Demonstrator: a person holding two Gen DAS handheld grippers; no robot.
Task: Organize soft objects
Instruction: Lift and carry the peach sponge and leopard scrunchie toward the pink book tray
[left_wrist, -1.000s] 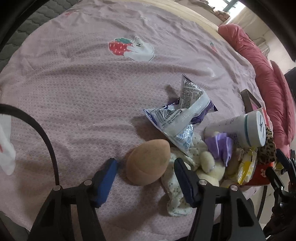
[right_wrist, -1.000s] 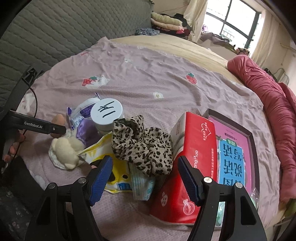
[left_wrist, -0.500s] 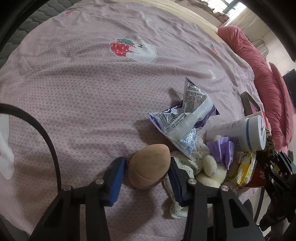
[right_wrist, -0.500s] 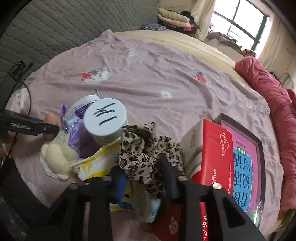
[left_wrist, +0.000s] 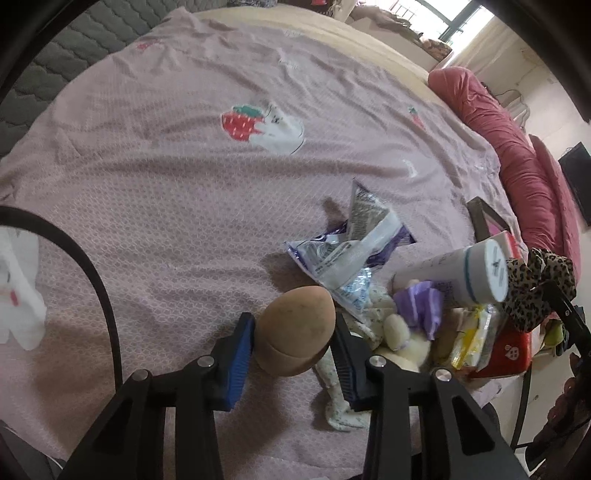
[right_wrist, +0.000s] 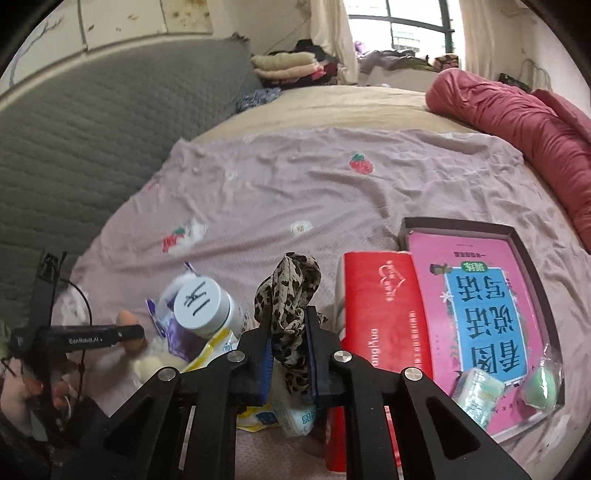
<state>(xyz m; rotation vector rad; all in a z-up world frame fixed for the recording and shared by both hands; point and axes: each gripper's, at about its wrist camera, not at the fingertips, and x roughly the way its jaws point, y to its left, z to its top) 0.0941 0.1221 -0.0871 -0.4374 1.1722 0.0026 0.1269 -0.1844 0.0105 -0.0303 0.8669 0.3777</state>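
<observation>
On a pink bedspread, my left gripper is closing on a tan egg-shaped sponge, blue pads against both its sides. The sponge sits just left of a white capped bottle lying tipped in a heap of clutter, with a crumpled foil packet behind the sponge and a cream plush toy between sponge and bottle. My right gripper is clenched on a leopard-print scrunchie, lifted just right of the bottle and left of a red tissue pack. A pink book lies in a tray beyond the pack.
</observation>
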